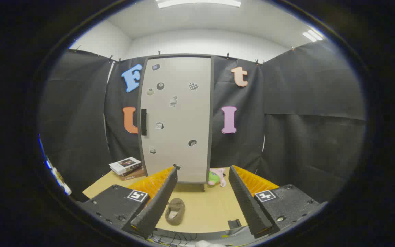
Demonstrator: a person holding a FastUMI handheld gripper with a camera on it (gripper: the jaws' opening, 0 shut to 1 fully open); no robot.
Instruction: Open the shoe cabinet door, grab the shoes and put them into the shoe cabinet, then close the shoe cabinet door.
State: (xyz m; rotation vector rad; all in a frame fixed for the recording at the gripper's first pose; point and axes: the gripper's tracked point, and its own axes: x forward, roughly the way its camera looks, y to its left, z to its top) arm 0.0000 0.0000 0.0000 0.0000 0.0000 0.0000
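Wooden table [214,209] carries the closed shoe cabinet [177,120] at twelve o'clock beyond the gripper [202,181]; its fingers spread wide, empty, a shoe [175,211] lying between them toward seven o'clock.

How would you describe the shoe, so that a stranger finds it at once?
Start at the tall pale cabinet standing on the wooden table. In front of it, between the open gripper's fingers, lies the shoe. It is a brown slipper, unlike the books and toy.
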